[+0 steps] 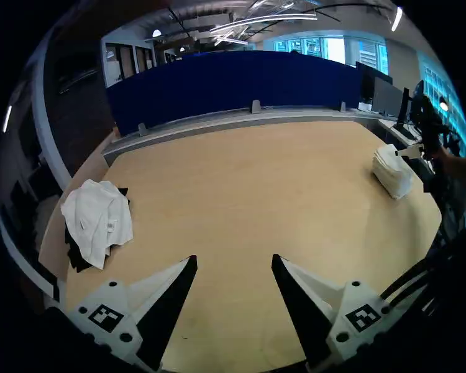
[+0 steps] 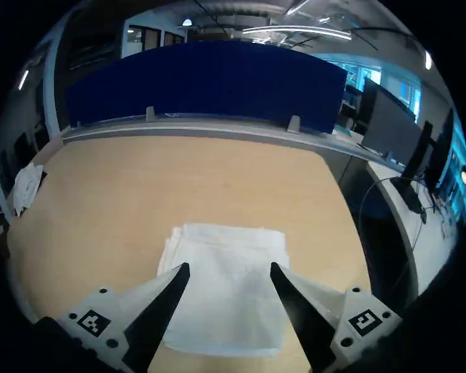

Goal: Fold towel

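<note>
In the left gripper view my left gripper (image 1: 233, 261) stands open above the bare wooden table (image 1: 258, 186), nothing between its fingers. A crumpled white towel (image 1: 97, 219) lies on dark cloth at the table's left edge. A stack of folded white towels (image 1: 392, 170) sits at the far right, with the other gripper (image 1: 417, 149) and a hand just beyond it. In the right gripper view my right gripper (image 2: 228, 268) hangs open over that folded stack (image 2: 227, 286), fingers apart above the top towel. The crumpled towel (image 2: 23, 184) shows far left there.
A blue partition (image 1: 233, 84) runs along the table's back edge. Monitors (image 2: 394, 127) and cables stand on a neighbouring desk at the right. The table's right edge (image 2: 351, 211) drops off close beside the folded stack.
</note>
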Demonstrator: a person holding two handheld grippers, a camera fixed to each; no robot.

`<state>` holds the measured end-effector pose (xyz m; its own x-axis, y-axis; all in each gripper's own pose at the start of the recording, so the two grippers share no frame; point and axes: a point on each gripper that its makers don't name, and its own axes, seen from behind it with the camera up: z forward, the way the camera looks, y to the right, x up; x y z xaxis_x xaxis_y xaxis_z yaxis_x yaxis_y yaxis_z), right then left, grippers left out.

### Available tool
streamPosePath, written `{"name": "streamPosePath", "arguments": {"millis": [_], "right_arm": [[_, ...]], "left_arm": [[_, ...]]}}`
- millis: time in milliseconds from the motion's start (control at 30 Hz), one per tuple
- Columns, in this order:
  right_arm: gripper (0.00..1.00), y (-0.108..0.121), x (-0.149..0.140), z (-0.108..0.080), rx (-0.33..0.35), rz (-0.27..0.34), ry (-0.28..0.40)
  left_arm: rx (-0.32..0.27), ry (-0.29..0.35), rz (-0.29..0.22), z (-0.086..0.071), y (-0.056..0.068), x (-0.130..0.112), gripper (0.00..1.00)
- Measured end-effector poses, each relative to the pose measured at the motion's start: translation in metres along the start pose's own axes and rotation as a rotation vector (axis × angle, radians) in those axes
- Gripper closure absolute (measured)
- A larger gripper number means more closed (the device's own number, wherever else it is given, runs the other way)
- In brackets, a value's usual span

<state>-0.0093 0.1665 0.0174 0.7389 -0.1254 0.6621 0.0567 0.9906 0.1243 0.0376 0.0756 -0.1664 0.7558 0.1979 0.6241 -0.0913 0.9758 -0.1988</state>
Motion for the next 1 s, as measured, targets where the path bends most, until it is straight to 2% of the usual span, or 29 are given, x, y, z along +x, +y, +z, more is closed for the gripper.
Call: {"name": "streamPosePath", "arguments": {"millis": [300,700,900,1000], "right_arm": [[0.0,-0.001,0.004,0.024,0.016,-0.007,-0.017],[0.0,0.005,-0.006,0.055,0.009,0.007,-0.069],[0.0,0.003,-0.003,0.052,0.012,0.015,-0.059],[0.0,0.0,0.003,0.042,0.015,0.016,-0.036]], "left_arm": [[0.014,-0.013,-0.006,0.001,0.0,-0.002,0.11],[0.047,-0.019,-0.017,-0.005,-0.01,-0.005,0.11],[0.046,-0.023,-0.018,-0.004,-0.008,-0.01,0.11],[0.04,-0.022,-0.018,-0.002,-0.006,-0.009,0.11]]}}
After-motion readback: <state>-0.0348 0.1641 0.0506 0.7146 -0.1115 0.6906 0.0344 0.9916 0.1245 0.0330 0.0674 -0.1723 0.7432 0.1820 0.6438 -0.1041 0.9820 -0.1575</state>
